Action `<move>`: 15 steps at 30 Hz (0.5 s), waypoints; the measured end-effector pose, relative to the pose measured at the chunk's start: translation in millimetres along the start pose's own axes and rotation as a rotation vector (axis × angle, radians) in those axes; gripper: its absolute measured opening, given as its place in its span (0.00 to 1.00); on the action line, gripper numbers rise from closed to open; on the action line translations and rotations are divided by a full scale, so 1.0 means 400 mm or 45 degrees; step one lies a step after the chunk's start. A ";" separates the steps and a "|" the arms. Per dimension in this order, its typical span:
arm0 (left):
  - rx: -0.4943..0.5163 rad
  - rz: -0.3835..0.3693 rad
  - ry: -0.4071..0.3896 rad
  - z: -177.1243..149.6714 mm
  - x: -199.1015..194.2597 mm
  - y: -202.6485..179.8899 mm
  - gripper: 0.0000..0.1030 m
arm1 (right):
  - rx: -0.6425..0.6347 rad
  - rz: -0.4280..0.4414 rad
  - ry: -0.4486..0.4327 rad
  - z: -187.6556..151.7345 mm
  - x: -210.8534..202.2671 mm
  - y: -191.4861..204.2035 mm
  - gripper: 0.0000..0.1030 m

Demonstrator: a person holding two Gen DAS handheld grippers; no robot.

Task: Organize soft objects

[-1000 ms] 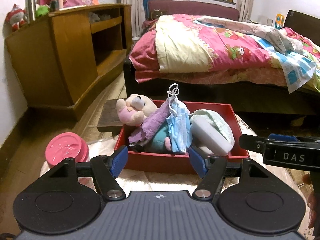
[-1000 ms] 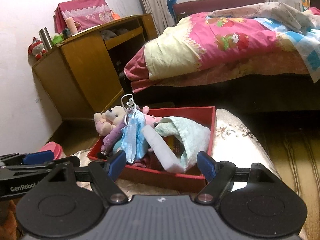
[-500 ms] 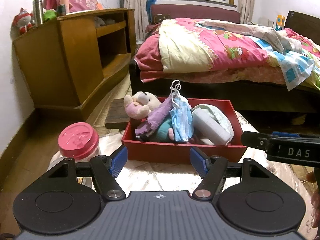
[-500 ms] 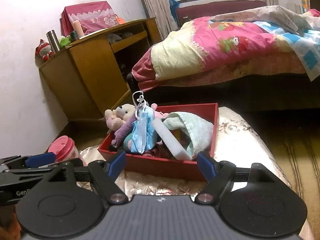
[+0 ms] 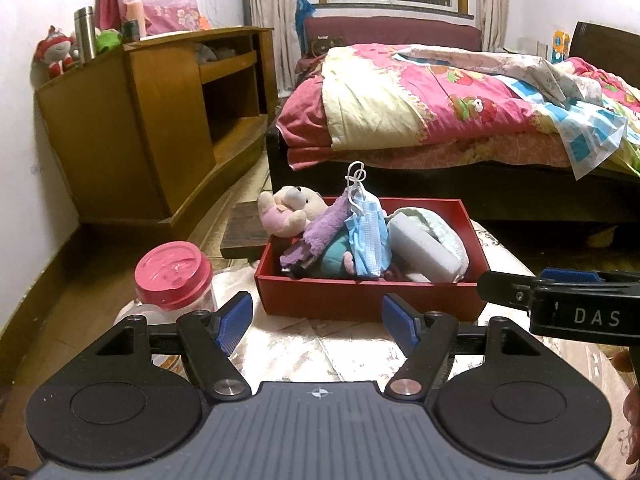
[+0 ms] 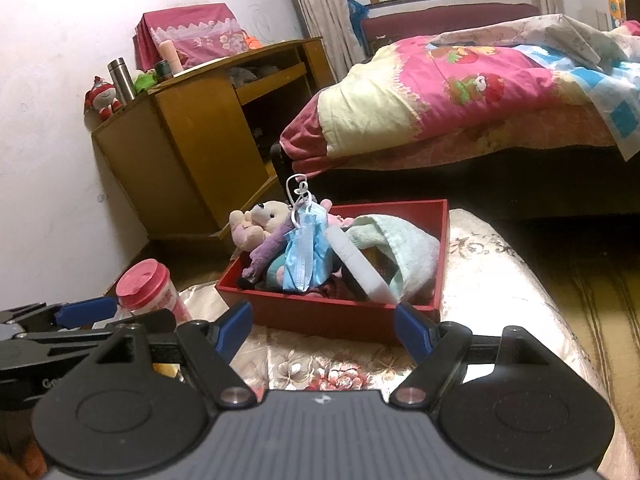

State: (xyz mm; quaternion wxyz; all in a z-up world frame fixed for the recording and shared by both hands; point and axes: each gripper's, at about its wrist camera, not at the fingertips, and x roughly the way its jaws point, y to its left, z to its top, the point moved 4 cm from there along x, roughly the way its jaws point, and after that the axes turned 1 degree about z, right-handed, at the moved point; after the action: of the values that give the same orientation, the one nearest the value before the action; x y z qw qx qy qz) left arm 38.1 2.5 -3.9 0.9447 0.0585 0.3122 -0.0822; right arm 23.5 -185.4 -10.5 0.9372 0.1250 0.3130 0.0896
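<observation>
Both grippers, left gripper point(image 5: 318, 322) and right gripper point(image 6: 323, 330), hover empty with jaws apart short of the red tray point(image 5: 360, 300) mid-cushion, whose loosely draped blue mask point(image 5: 370, 240) could snag and spill out.

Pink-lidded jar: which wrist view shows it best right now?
Left wrist: the pink-lidded jar shows its whole lid and clear body. In the right wrist view the left gripper hides its lower part.

— What is seen in the red tray point(image 5: 360, 300)?
— Matt card walls, filled with plush, fleecy cloth and a pleated paper-like mask point(image 5: 370, 240).
— And the jar lid point(image 5: 173, 274)?
— Glossy plastic.
</observation>
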 end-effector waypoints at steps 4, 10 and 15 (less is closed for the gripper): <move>-0.001 0.004 -0.003 -0.006 -0.009 0.001 0.69 | 0.002 0.007 0.000 -0.009 -0.009 0.007 0.54; -0.005 0.009 -0.008 -0.020 -0.028 0.005 0.70 | 0.002 0.015 -0.005 -0.021 -0.025 0.013 0.54; 0.000 0.008 -0.012 -0.028 -0.040 0.004 0.70 | 0.001 0.025 -0.007 -0.031 -0.035 0.023 0.54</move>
State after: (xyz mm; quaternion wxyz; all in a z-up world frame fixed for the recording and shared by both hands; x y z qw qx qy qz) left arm 19.4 7.8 -3.2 0.9464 0.0591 0.3076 -0.0793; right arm 4.0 -177.9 -9.4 0.9371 0.1285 0.3092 0.0982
